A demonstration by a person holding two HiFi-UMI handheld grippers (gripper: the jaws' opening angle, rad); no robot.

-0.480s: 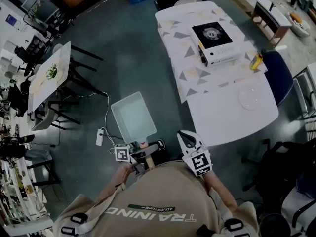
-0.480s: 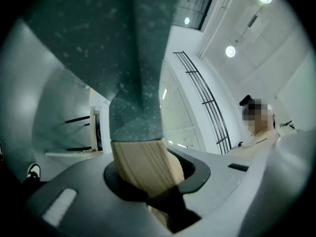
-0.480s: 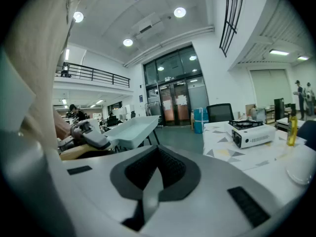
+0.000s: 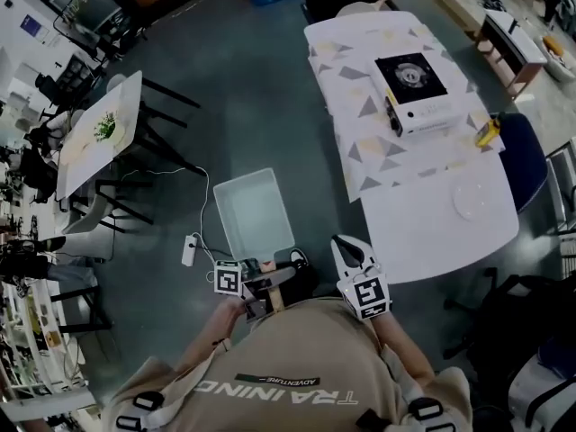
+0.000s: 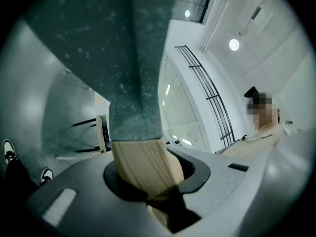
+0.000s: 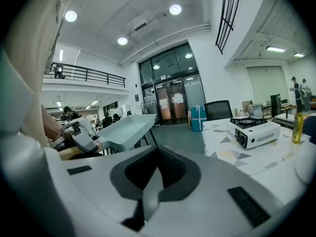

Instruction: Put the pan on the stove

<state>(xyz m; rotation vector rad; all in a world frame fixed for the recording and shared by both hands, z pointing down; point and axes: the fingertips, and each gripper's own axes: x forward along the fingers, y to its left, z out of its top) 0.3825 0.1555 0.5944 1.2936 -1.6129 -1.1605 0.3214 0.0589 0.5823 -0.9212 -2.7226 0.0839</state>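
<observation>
A pale grey-green square pan (image 4: 254,212) with a wooden handle (image 5: 144,168) hangs above the floor in front of me. My left gripper (image 4: 263,286) is shut on that handle; in the left gripper view the pan's underside (image 5: 133,58) fills the upper frame. From the right gripper view the pan (image 6: 123,130) shows at left, held level. My right gripper (image 4: 349,252) is beside it, shut and holding nothing, jaws meeting (image 6: 154,177). The white portable stove (image 4: 411,81) with a black top stands on the far part of the table (image 4: 423,232), well ahead and right; stove (image 6: 254,131).
A yellow bottle (image 4: 487,131) and a white plate (image 4: 472,202) are on the table near the stove. A blue chair (image 4: 524,162) stands at its right side. A power strip (image 4: 190,249) with a cable lies on the floor; a small table (image 4: 99,133) stands left.
The whole view has shifted: the table and stove sit slightly lower and further right. The pan stays held in the left gripper; the right gripper stays shut.
</observation>
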